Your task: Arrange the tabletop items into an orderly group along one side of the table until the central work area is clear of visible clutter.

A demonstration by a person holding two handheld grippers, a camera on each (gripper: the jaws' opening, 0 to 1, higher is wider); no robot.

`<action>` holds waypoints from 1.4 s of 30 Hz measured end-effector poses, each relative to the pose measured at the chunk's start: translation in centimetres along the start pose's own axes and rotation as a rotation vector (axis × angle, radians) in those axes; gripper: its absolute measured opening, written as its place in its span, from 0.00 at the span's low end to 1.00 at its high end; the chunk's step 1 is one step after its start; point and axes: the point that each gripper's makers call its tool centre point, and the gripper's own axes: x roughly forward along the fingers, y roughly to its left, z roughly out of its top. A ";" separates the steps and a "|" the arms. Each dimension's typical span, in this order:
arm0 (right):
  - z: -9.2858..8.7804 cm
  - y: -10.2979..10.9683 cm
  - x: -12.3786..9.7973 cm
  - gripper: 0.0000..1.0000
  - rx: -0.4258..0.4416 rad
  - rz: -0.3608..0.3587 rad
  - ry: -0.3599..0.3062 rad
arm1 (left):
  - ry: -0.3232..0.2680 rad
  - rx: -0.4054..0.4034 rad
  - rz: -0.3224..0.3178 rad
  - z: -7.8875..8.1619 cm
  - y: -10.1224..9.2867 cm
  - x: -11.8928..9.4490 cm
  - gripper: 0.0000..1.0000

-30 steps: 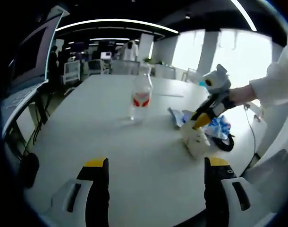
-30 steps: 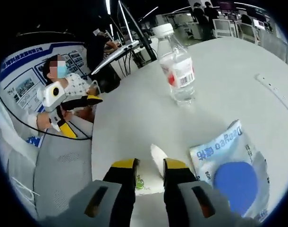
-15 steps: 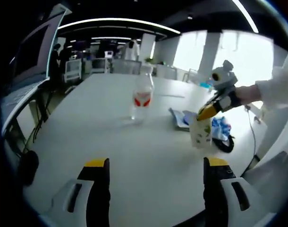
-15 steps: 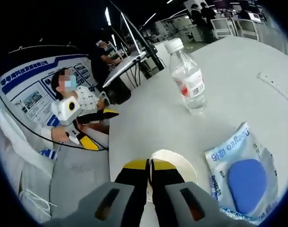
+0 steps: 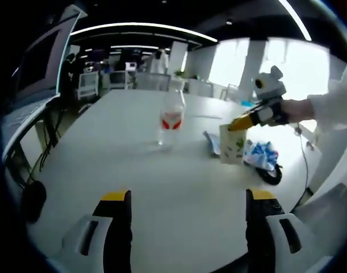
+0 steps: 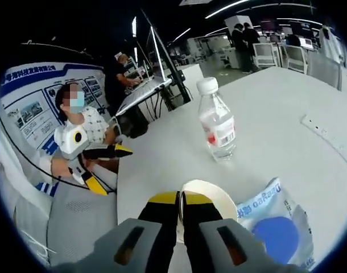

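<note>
The right gripper [image 6: 180,199] is pinching the rim of a paper cup [image 5: 232,144], holding it upright above the table [image 5: 133,170] just beside the water bottle [image 6: 217,126] and over the blue-and-white packet [image 6: 276,227]. The left gripper [image 5: 185,196] is waiting with jaws spread, nearer the person than the bottle. Judging by this, the cup-moving step is underway; next it needs setting down beside the bottle.

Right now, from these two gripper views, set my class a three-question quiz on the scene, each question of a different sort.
1. True or false: the right hand-held gripper is shut on the paper cup.
2. The water bottle is: A) lying down B) upright with cap on C) upright without cap.
3. Fill in: the left hand-held gripper is ____.

Key: 1 true; 2 B; 3 open. Also on the table: a blue packet.
</note>
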 end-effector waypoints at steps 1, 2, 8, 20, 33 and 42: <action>0.1 -0.1 0.0 0.00 -0.001 -0.004 -0.005 | -0.001 -0.002 -0.001 0.0 0.0 0.0 0.79; 0.3 -0.3 0.1 0.00 -0.002 -0.011 -0.012 | 0.001 -0.002 -0.002 0.0 -0.1 0.0 0.79; 0.9 -0.8 0.2 0.00 -0.022 -0.029 -0.027 | 0.008 -0.009 -0.003 -0.1 -0.2 0.1 0.79; 2.0 -2.2 1.0 0.00 -0.078 -0.075 -0.044 | 0.002 0.002 -0.015 -0.1 -0.4 0.1 0.79; 2.8 -3.9 1.9 0.00 -0.129 -0.129 -0.051 | -0.020 -0.022 -0.005 0.2 0.2 0.0 0.79; 3.4 -5.0 2.5 0.00 -0.171 -0.168 -0.066 | -0.036 -0.038 0.000 0.3 0.2 0.0 0.79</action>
